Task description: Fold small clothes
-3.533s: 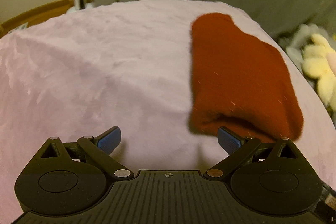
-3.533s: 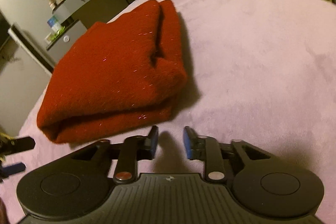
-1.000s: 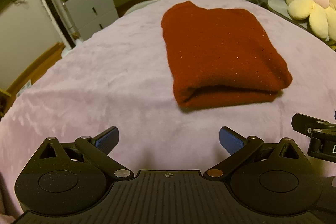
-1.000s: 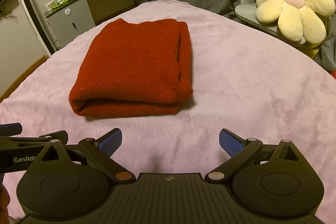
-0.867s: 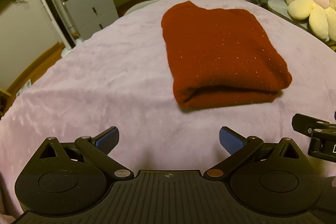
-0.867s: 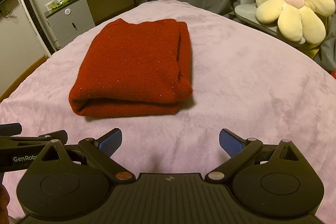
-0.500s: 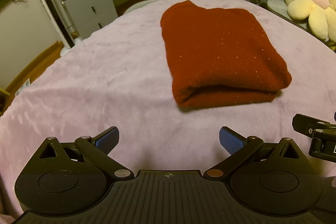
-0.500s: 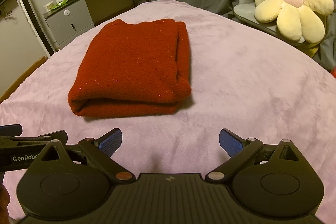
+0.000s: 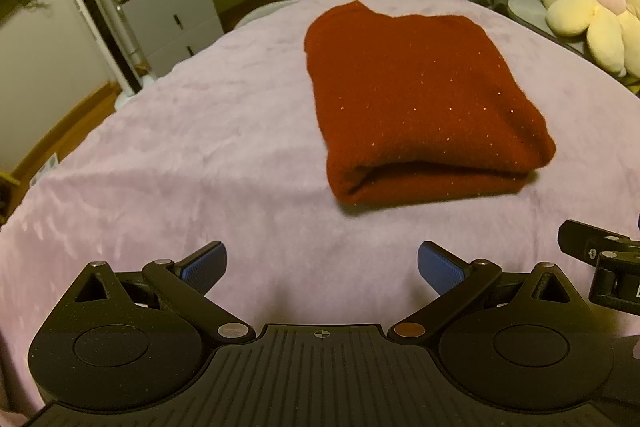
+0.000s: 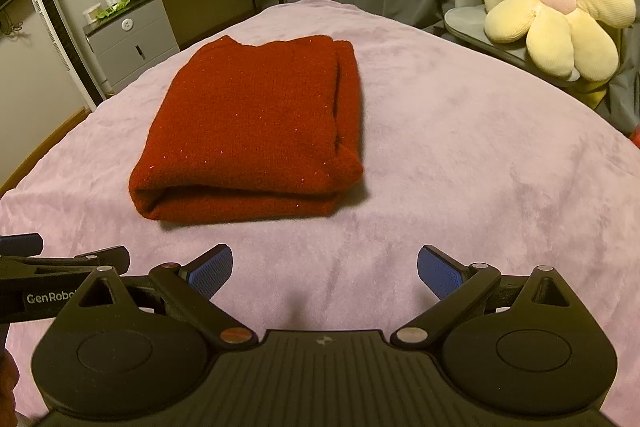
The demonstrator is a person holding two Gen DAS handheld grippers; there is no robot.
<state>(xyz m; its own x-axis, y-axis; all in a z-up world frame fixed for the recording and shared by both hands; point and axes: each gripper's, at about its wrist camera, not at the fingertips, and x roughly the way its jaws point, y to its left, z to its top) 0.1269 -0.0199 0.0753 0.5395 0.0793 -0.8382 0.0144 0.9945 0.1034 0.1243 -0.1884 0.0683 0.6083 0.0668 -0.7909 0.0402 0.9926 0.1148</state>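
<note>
With the red sweater (image 10: 252, 131) lying folded on the lilac blanket (image 10: 460, 147) at twelve o'clock, I held my left gripper (image 9: 320, 267) and right gripper (image 10: 324, 267) wide and empty, clear of it; I judged only a gentle squaring remained.

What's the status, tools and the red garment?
Left tool open, empty. Right tool open, empty. Red garment folded on the pink blanket, untouched. Nothing in the way.

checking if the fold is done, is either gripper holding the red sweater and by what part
Nothing is held. The left gripper and right gripper are both open and short of the folded red sweater, which lies free on the purple blanket.
</note>
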